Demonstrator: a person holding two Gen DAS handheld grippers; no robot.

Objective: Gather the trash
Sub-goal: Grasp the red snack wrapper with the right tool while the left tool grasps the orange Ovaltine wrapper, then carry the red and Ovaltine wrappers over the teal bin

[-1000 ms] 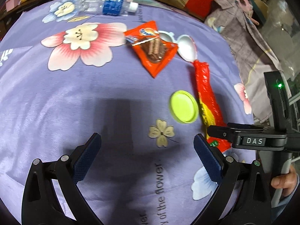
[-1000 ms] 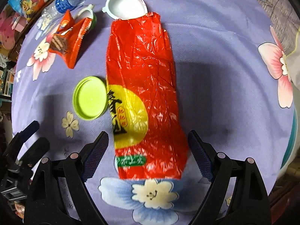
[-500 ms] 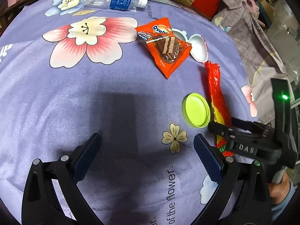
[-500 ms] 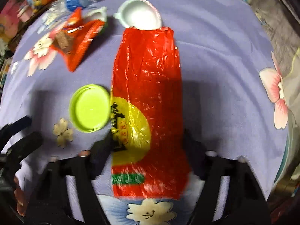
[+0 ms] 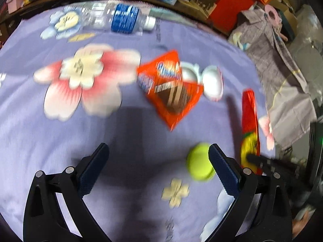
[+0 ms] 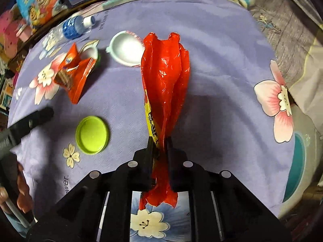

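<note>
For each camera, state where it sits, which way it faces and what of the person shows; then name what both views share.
Left wrist: on the left tool, angled down at the purple cloth; its jaws stand open, empty.
Right wrist: on the right tool, looking steeply down; jaws closing on the red wrapper; a hand shows lower left.
Shared: green lid, orange snack packet, water bottle.

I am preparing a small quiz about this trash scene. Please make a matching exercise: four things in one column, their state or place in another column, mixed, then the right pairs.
Things:
1. long red wrapper
2. green lid
3. water bottle
4. left gripper

States:
A. lying at the far edge of the cloth
B. open, holding nothing
C. pinched and bunched between the right gripper's fingers
D. lying on the cloth, hollow side up

Pairs: 1-C, 2-D, 3-A, 4-B
</note>
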